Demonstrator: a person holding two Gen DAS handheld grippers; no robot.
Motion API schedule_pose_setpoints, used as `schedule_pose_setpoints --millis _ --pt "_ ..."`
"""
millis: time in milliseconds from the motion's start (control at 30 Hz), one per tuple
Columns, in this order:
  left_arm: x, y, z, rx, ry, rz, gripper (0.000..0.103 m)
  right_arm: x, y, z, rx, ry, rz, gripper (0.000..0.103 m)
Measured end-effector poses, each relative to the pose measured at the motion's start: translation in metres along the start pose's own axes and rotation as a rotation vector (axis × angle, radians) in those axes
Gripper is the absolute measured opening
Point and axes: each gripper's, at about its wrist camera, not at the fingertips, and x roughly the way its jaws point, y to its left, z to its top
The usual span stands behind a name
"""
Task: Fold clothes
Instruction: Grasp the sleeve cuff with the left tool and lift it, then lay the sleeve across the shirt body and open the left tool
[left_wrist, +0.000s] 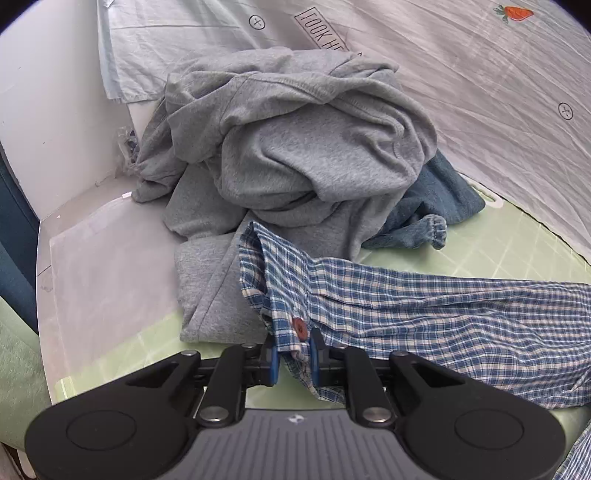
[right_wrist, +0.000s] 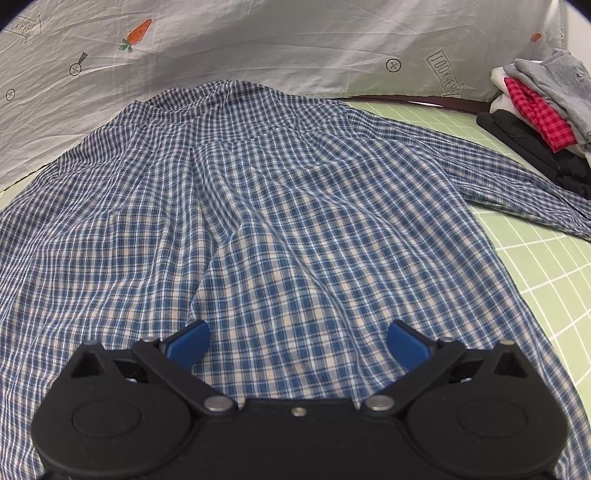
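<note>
The left gripper (left_wrist: 294, 356) pinches the cuff (left_wrist: 286, 332) of the blue plaid shirt (left_wrist: 424, 317), its blue pads closed on the fabric just below a red-brown button (left_wrist: 299, 326). From the cuff, the sleeve stretches away to the right across the green grid mat (left_wrist: 509, 254). Beyond the cuff rises a crumpled grey sweatshirt (left_wrist: 295, 147), with a denim garment (left_wrist: 432, 210) tucked against its right side. Behind the sweatshirt hangs a white printed sheet (left_wrist: 461, 74).

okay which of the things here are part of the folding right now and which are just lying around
In the job:
blue-and-white plaid button shirt
left gripper, shut on its cuff
right gripper, open over the shirt

Lying about:
crumpled grey sweatshirt
blue denim garment
stack of folded clothes
white carrot-print sheet
</note>
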Motion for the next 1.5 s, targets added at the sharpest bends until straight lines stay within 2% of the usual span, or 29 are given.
schedule_pose_setpoints --millis 100,200,367,500,533,567,600,667,733,800,933,1133,1333,1433,1500 --pt "-0.008 -0.005 0.003 0.018 -0.029 -0.040 0.013 0.000 0.000 0.000 0.002 -0.001 -0.001 0.103" --pt "-0.019 -0.024 0.005 0.045 -0.047 -0.151 0.013 0.001 0.001 0.000 0.006 -0.002 -0.004 0.103" --pt "-0.028 -0.084 -0.005 0.171 0.011 -0.365 0.013 0.002 0.002 0.002 0.018 0.007 -0.010 0.103" --pt "-0.042 -0.146 -0.036 0.347 0.076 -0.570 0.015 0.002 0.001 0.002 0.020 0.013 -0.012 0.103" --pt "-0.046 -0.158 -0.039 0.381 0.097 -0.624 0.020 0.002 0.001 0.002 0.020 0.014 -0.010 0.103" --pt "-0.051 -0.169 -0.044 0.419 0.111 -0.670 0.033 0.002 0.001 0.002 0.019 0.015 -0.009 0.103" --pt "-0.058 -0.177 -0.050 0.468 0.100 -0.684 0.049 0.002 0.001 0.002 0.019 0.018 -0.009 0.103" --pt "-0.070 -0.190 -0.061 0.565 0.072 -0.706 0.067 0.001 0.001 0.002 0.019 0.024 -0.009 0.103" --pt "-0.076 -0.191 -0.066 0.621 0.022 -0.658 0.074 0.001 0.001 0.004 0.021 0.040 -0.013 0.103" --pt "-0.074 -0.186 -0.067 0.624 0.007 -0.605 0.078 0.001 0.001 0.007 0.023 0.054 -0.018 0.103" --pt "-0.053 -0.161 -0.050 0.490 0.066 -0.513 0.078 -0.008 0.010 0.020 0.002 0.007 -0.011 0.103" --pt "-0.019 -0.121 -0.029 0.309 0.151 -0.324 0.078 -0.014 0.046 0.057 -0.047 -0.062 0.095 0.103" --pt "0.005 -0.105 -0.025 0.263 0.216 -0.245 0.079 0.001 0.118 0.082 -0.078 -0.015 0.243 0.103" --pt "0.013 -0.106 -0.026 0.271 0.234 -0.258 0.079 0.010 0.156 0.089 -0.100 0.015 0.324 0.102" --pt "0.016 -0.109 -0.028 0.288 0.234 -0.264 0.080 0.012 0.181 0.086 -0.132 0.031 0.384 0.098"
